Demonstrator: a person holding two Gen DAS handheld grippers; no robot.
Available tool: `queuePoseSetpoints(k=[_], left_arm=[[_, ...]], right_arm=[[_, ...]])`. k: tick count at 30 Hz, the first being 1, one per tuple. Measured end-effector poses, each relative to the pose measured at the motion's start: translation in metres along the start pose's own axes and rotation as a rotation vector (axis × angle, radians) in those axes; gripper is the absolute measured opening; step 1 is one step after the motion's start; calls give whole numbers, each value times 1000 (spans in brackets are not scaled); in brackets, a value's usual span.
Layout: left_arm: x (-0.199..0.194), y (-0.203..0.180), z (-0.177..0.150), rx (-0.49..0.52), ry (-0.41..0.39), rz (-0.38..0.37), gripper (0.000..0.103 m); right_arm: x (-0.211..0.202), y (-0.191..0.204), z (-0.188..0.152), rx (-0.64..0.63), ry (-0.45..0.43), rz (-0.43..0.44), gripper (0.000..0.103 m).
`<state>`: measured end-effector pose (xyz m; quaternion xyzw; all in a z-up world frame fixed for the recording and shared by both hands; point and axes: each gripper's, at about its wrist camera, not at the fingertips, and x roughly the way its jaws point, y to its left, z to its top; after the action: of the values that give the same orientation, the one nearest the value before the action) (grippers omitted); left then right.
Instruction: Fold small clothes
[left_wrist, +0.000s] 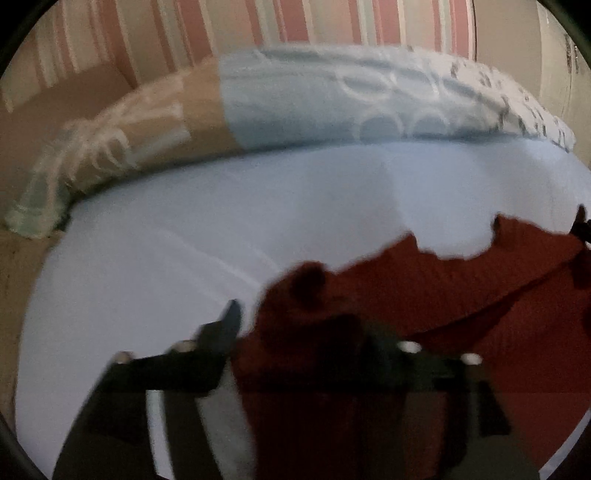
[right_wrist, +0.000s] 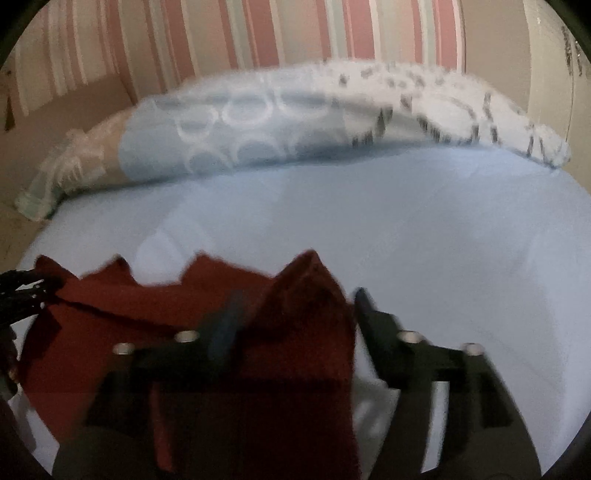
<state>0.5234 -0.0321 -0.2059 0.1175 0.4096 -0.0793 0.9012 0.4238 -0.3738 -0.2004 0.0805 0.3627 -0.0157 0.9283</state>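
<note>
On the pale blue bed sheet (right_wrist: 424, 236), near the front edge, lies a dark red garment (left_wrist: 461, 295), spread wide from side to side so that its long axis runs across between the two tools. The left gripper (left_wrist: 295, 325) is at the garment's left end and the right gripper (right_wrist: 295, 306) at its right end; each has a bunched corner of the red cloth sitting between its fingers. In both views the fingers stand visibly apart, with cloth humped up in the gap, so I judge the jaws part open rather than clamped, though the blur makes it hard to say whether either one actually has a firm hold. From the right-hand camera the other tool shows as a dark shape at the garment's far left edge, touching the cloth there.

The far edge of the garment is ragged and points toward the pillows (right_wrist: 258, 122) lined up against the striped wall (right_wrist: 258, 33), well apart from it. Neither hand is nearer: each has its own end. The next move likely depends on both corners travelling together along the short axis, so the fold lands square.

No baskets or boxes are in view.
</note>
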Motion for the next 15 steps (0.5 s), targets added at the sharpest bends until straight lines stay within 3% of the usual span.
queuePoseSetpoints(k=[8, 11, 15], left_arm=[[-42, 39, 8, -93, -68, 18, 70], [-45, 36, -2, -112, -52, -25, 71], [-27, 5, -16, -27, 11, -41, 71]], right_arm=[[-43, 0, 14, -18, -77, -7, 84], [-38, 15, 7, -84, -46, 1, 87], [-13, 36, -5, -167, 37, 12, 87]])
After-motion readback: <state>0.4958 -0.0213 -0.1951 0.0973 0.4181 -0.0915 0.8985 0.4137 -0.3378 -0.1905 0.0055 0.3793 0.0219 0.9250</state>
